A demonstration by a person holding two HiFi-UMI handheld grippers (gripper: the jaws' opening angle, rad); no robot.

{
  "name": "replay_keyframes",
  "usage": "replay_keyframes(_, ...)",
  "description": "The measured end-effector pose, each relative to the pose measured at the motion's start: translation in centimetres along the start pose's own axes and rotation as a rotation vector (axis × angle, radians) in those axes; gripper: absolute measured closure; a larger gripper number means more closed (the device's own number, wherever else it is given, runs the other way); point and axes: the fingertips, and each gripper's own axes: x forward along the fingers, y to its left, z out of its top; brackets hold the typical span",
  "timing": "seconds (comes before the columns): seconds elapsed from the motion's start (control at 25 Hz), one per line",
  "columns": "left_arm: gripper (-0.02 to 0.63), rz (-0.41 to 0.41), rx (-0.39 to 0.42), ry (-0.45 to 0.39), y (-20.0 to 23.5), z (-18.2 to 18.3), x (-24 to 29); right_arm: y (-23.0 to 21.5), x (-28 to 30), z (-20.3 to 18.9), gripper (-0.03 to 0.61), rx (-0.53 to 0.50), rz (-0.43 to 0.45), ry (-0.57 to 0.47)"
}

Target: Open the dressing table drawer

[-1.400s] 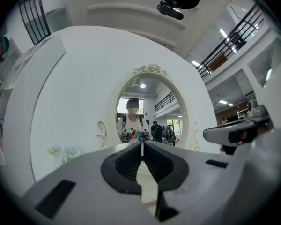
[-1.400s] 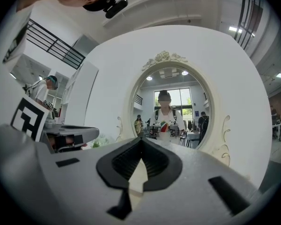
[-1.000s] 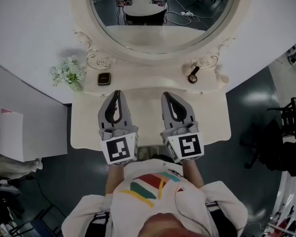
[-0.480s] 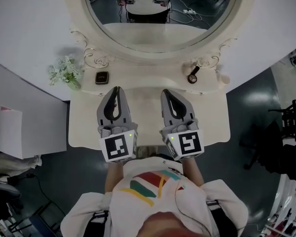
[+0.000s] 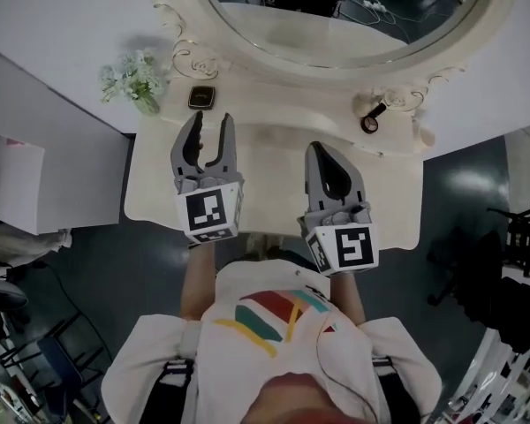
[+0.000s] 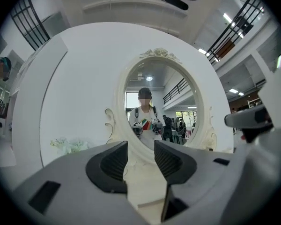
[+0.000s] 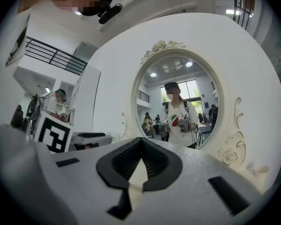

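**Both grippers level over the dressing table, left jaws parted**

The left gripper [image 5: 212, 122] is held level above the left half of the dressing table [image 5: 265, 179], pointing at the mirror [image 5: 336, 25]. Its jaws have just been opening and now stand apart, with only the cream top showing between them in the left gripper view [image 6: 140, 146]. The right gripper [image 5: 323, 148] lies level beside it, nearer the person [image 5: 265, 343], with its jaws pressed together on nothing [image 7: 141, 142].

The only print is the black-and-white square pattern on each marker cube [image 5: 210, 212]; no words can be read.

The drawer is under the top at the near edge, hidden from all views. Flowers [image 5: 132, 79] and a small dark case [image 5: 201, 97] sit at the back left. A white wall [image 5: 53, 34] rises behind, and the floor [image 5: 477, 193] is dark.
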Motion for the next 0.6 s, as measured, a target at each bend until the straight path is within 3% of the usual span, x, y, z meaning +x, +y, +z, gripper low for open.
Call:
replay_keyframes(0.28, 0.453, 0.1, 0.082, 0.144, 4.3, -7.6, 0.2, 1.6, -0.3, -1.6, 0.578, 0.006, 0.038, 0.035)
replay_keyframes(0.52, 0.443, 0.103, 0.035, 0.284, 6.2, -14.4, 0.9, 2.6, -0.2, -3.0, 0.578, 0.009, 0.065, 0.074)
replay_keyframes(0.6, 0.402, 0.096, -0.005, 0.331, 6.6, -16.3, 1.2, 3.0, 0.0, -3.6, 0.578, 0.009, 0.078, 0.092)
